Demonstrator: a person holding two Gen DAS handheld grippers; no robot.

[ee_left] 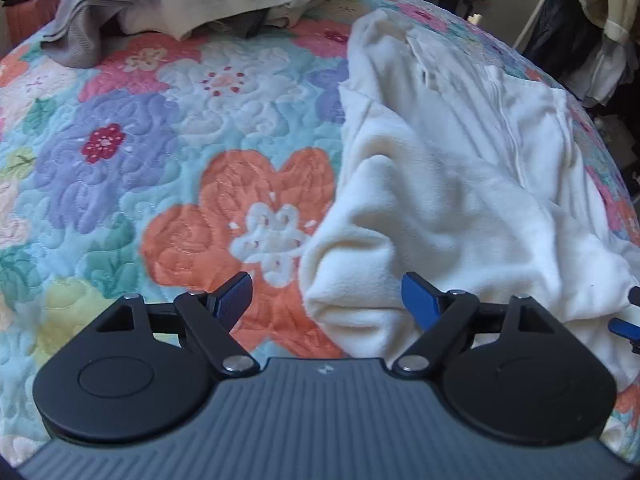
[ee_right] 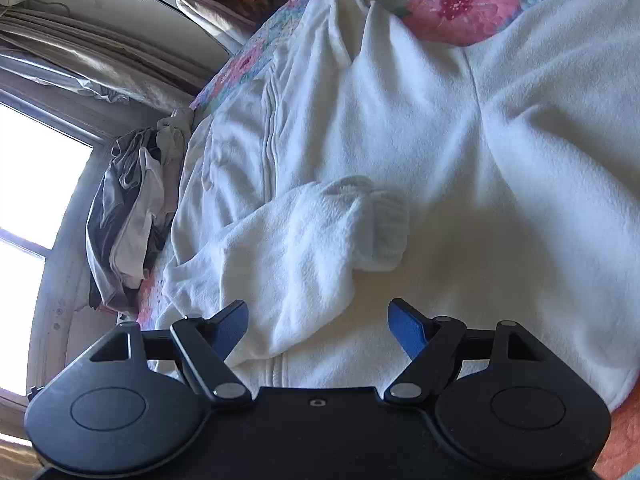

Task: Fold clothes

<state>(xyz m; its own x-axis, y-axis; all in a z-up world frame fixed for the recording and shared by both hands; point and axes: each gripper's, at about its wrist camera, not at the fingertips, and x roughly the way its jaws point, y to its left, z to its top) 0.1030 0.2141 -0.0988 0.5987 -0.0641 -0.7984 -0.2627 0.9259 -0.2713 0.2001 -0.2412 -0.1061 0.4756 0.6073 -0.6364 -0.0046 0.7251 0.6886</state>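
Note:
A cream fleece jacket [ee_left: 440, 180] lies spread on a floral quilt, its zipper line [ee_right: 271, 128] running up the front. In the left wrist view my left gripper [ee_left: 326, 288] hovers open over the jacket's rumpled left edge, one blue pad above the quilt and the other above the fleece. In the right wrist view a sleeve [ee_right: 304, 240] lies folded across the body, ending in a ribbed cuff [ee_right: 390, 232]. My right gripper [ee_right: 318, 308] stands open just short of that sleeve, with nothing pressed between its pads.
The floral quilt [ee_left: 160, 140] covers the bed. A heap of grey and beige clothes [ee_left: 180, 4] sits at its far end. Hanging garments on a rack [ee_left: 580, 20] stand beyond the bed. More clothes [ee_right: 128, 216] are draped below a bright window [ee_right: 32, 200].

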